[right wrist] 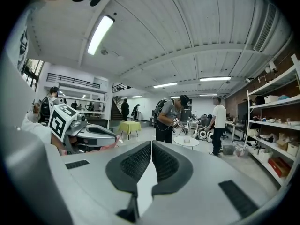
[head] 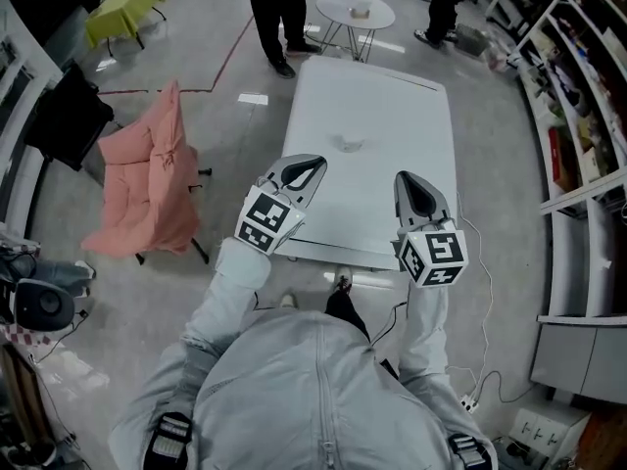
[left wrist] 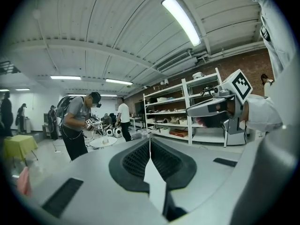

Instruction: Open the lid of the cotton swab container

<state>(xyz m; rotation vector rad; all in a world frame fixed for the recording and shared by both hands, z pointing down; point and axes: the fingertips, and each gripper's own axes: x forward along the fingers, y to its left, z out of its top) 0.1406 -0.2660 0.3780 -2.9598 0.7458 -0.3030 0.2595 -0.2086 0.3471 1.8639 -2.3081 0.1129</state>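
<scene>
Head view, looking steeply down: white table (head: 392, 106) ahead, with the small clear cotton swab container (head: 348, 144) sitting near its middle, well apart from both grippers. Lid too small and blurred to tell whether on or off. Left gripper (head: 313, 164) hovering at the table's near-left edge, right gripper (head: 408, 178) over the near-right part, both pointing toward the far end. Left gripper view: jaws pressed together, nothing between. Right gripper view: same, jaws together, empty. Pink draped chair (head: 147, 179) on the floor left of the table, round table (head: 356, 10) beyond the far end, shelves (head: 578, 116) along the right.
</scene>
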